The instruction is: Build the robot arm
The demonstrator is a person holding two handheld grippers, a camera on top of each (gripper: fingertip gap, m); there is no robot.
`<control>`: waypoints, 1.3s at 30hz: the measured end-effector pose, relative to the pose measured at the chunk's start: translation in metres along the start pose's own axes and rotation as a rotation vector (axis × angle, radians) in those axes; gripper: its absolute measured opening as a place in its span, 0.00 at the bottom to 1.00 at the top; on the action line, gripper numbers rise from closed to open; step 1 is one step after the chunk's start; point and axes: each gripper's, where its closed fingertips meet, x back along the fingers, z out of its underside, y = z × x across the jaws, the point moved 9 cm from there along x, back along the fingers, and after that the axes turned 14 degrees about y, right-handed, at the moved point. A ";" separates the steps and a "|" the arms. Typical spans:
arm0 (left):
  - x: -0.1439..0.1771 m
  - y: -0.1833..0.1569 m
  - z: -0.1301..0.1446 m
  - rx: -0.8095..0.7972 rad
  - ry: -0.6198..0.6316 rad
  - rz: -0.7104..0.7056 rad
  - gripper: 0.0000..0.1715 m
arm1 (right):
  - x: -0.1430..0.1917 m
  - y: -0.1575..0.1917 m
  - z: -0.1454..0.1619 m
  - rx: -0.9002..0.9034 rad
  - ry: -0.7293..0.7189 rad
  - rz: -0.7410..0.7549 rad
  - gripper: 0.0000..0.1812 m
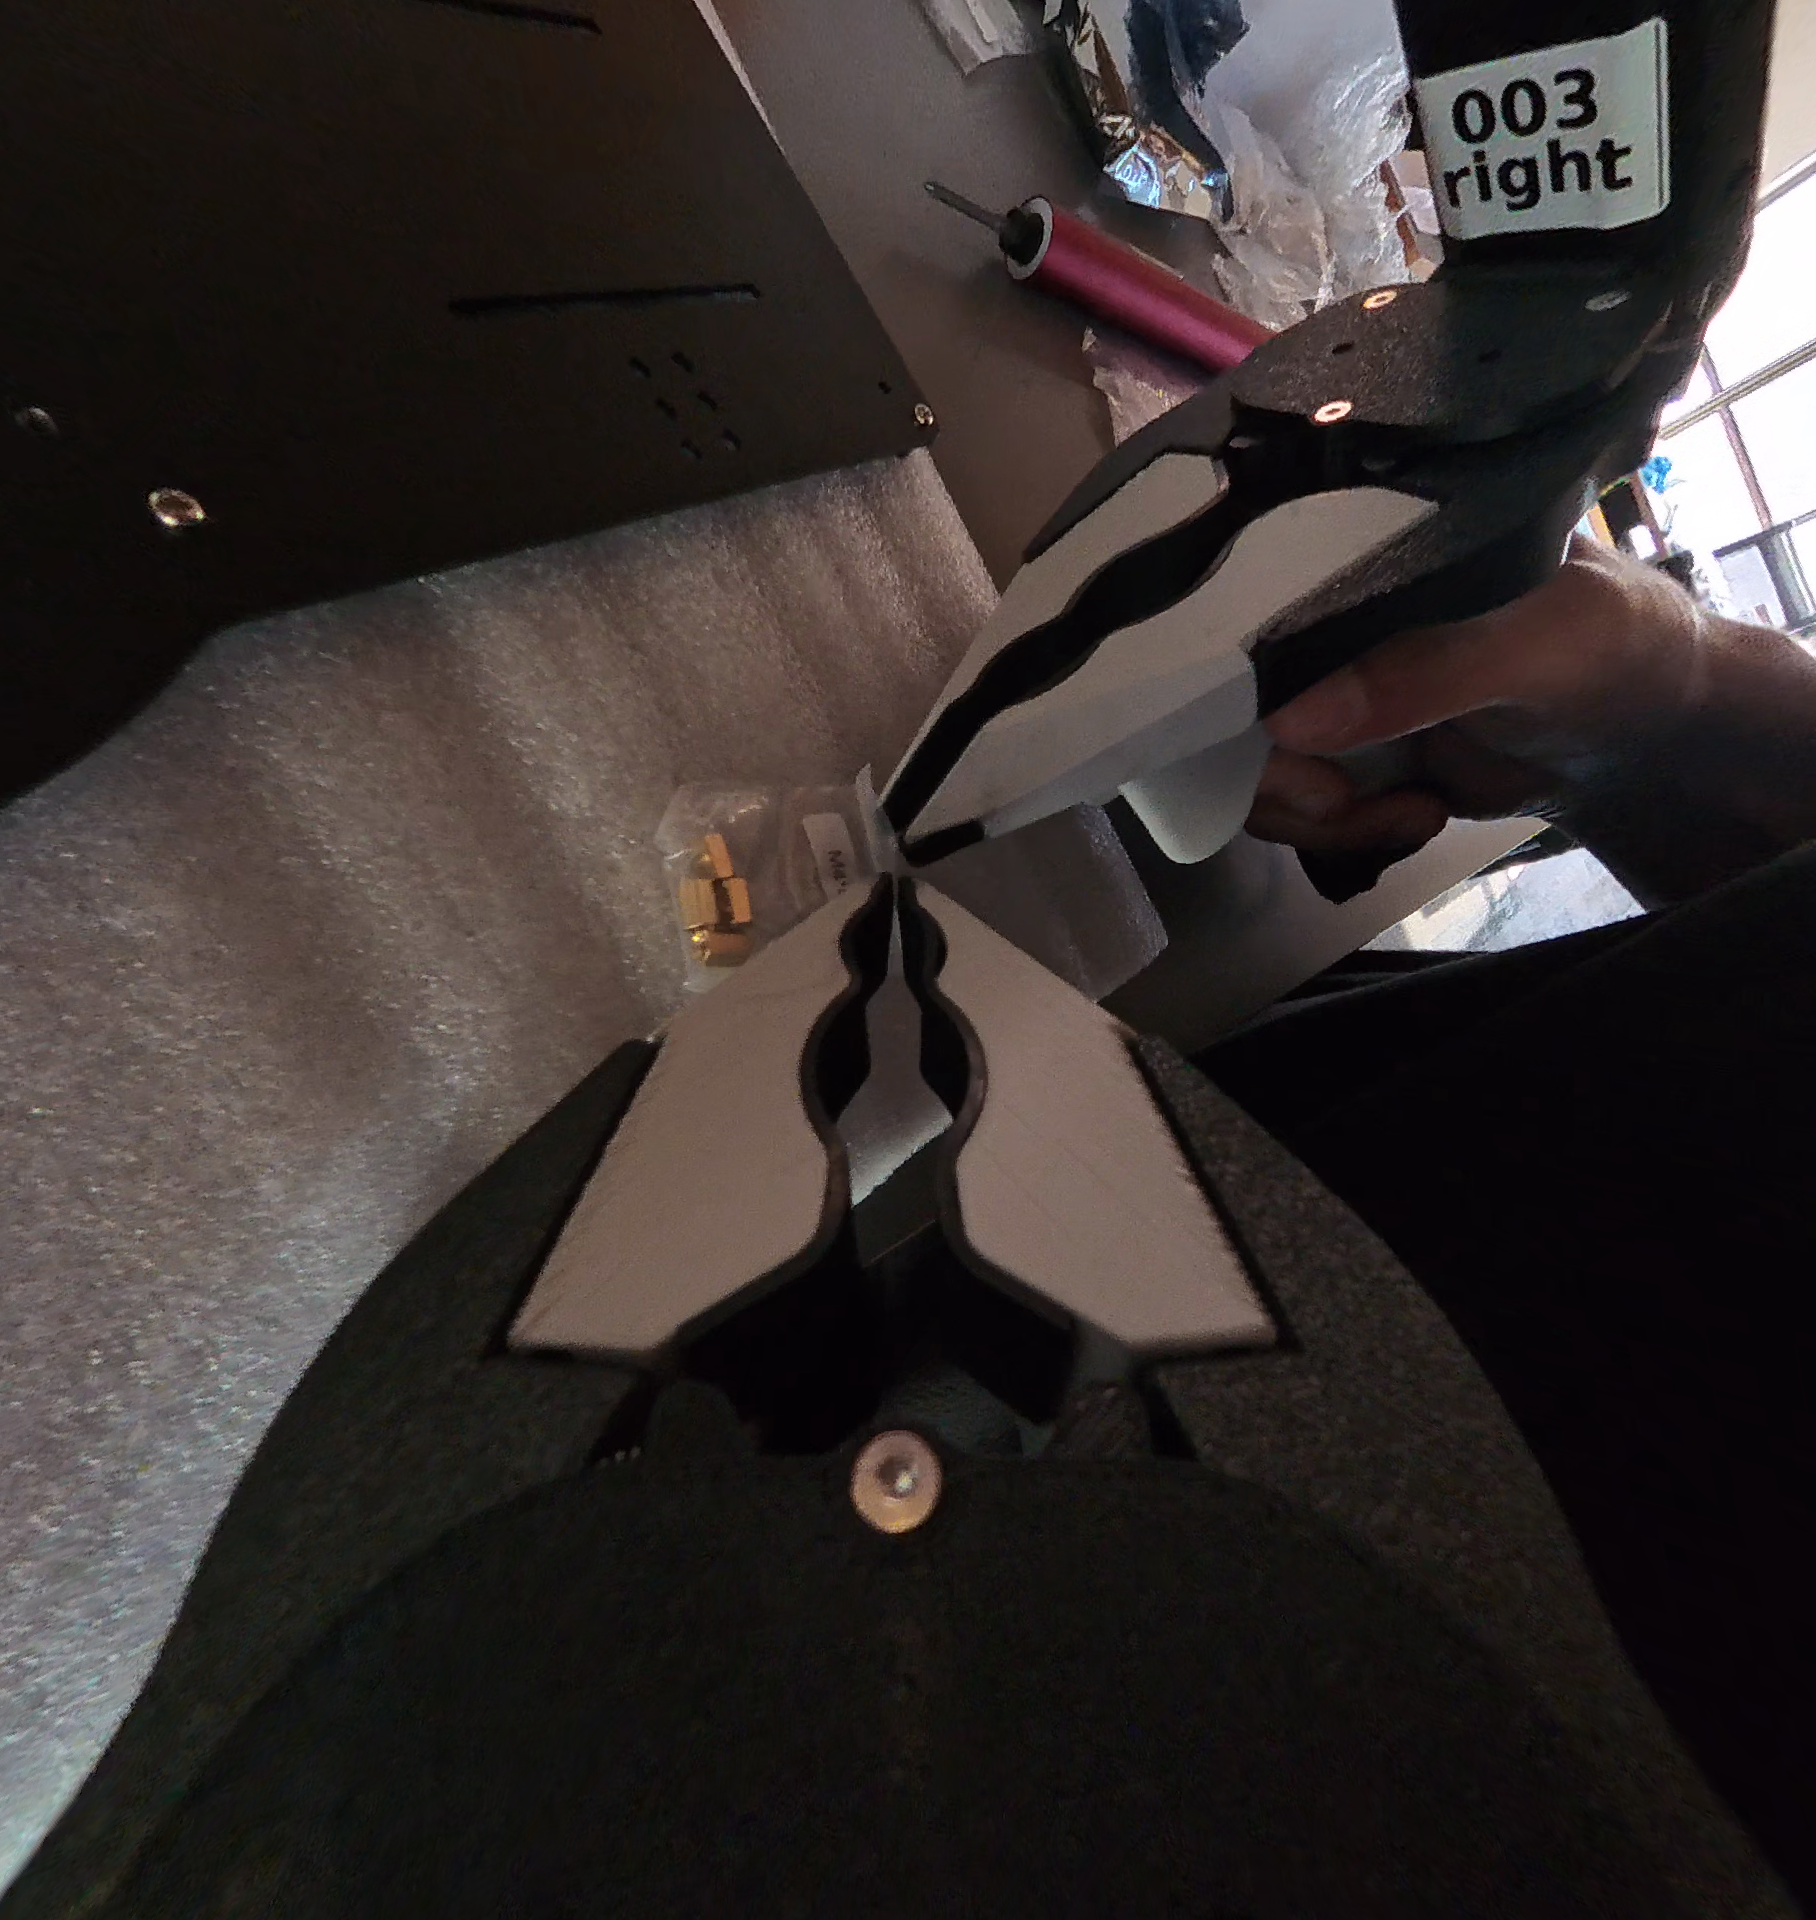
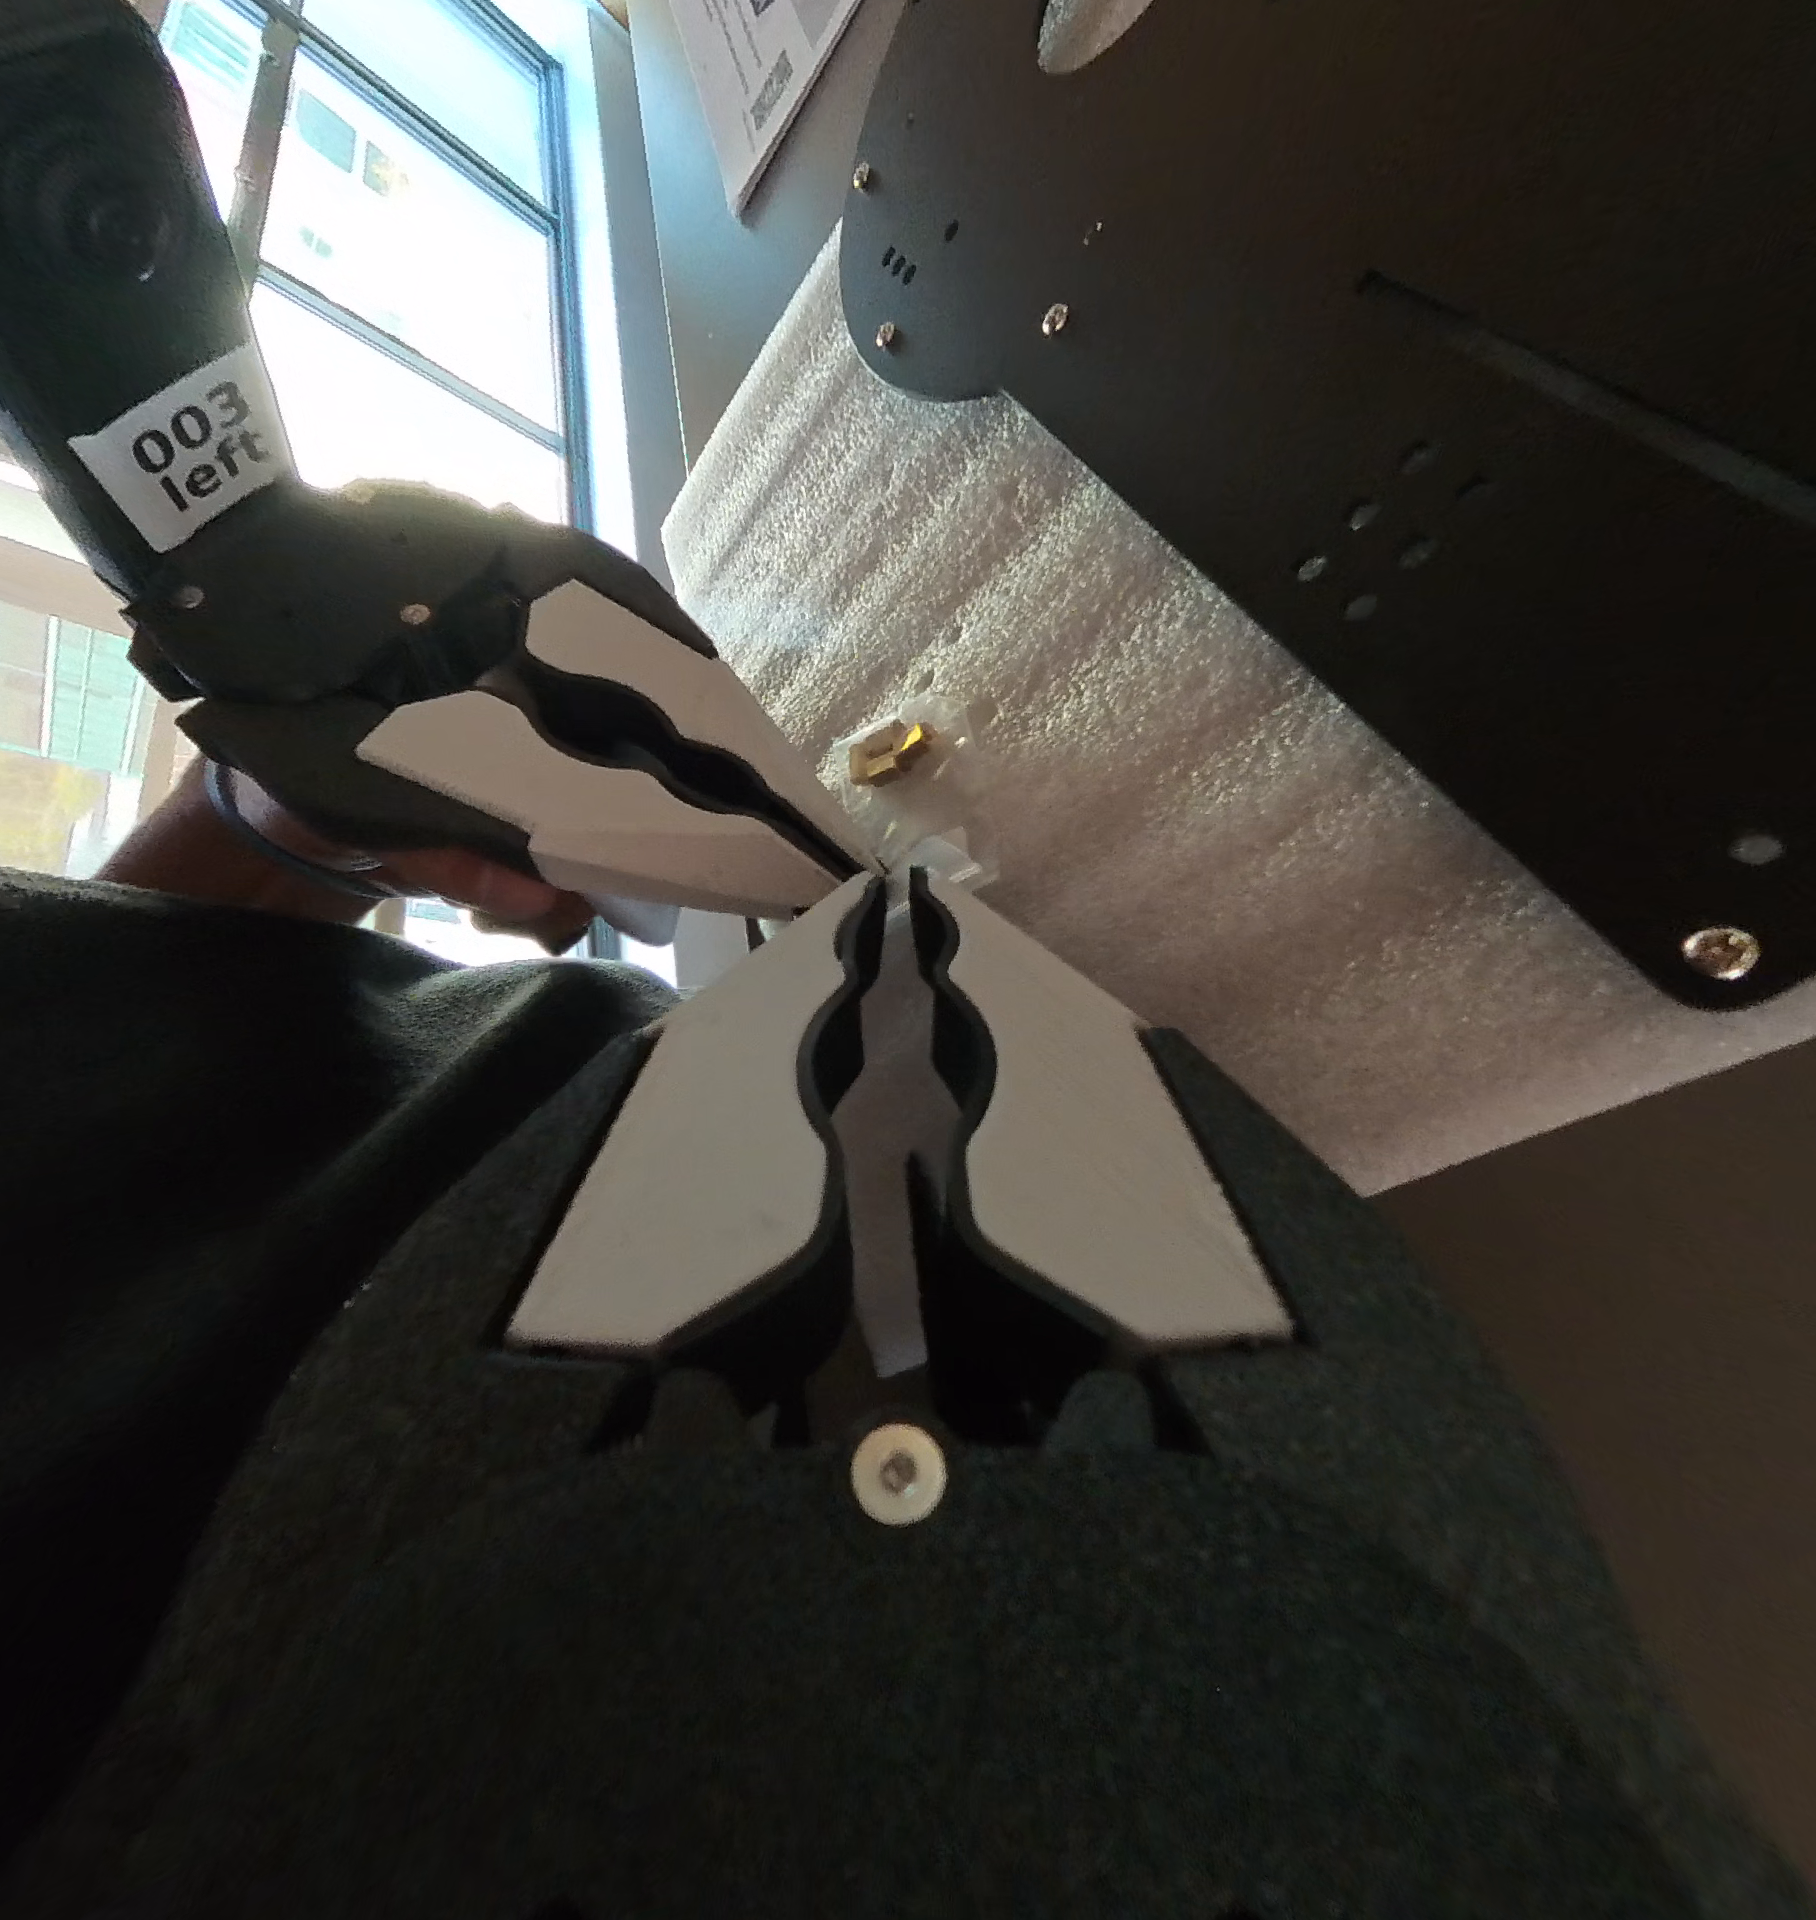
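Both grippers, left and right, pinch one clear bag of brass nuts over foam. Only the left view shows a far pink tube. Bag edges are hard to trace.

- We see open white foam sheet left of the small clear bag of brass parts; a claw could pass there.
- The black metal panel lies on the foam's far side and closes off that way.
- The left claw and right claw meet tip to tip at the bag's edge, each blocking the other's side.
- A pink cylinder and crumpled plastic wrap crowd the counter beyond.
- A dark-clothed body fills the near side.
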 end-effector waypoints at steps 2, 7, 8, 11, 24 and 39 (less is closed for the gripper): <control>0.000 0.001 0.001 0.011 -0.011 0.021 0.00 | 0.001 -0.001 0.000 -0.008 0.000 -0.015 0.02; 0.001 0.004 0.002 0.061 -0.049 0.086 0.00 | 0.000 -0.001 0.000 -0.024 -0.014 -0.051 0.01; 0.001 0.005 0.003 0.067 -0.055 0.096 0.00 | 0.000 0.000 -0.001 -0.029 -0.018 -0.062 0.01; 0.004 0.005 0.003 0.083 -0.078 0.129 0.00 | 0.000 0.001 -0.002 -0.048 -0.034 -0.113 0.00; 0.022 -0.002 -0.003 0.045 -0.181 0.185 0.00 | 0.007 0.002 -0.007 -0.143 -0.130 -0.371 0.00; 0.029 -0.001 -0.006 0.124 -0.276 0.274 0.00 | 0.015 0.008 -0.011 -0.114 -0.177 -0.391 0.00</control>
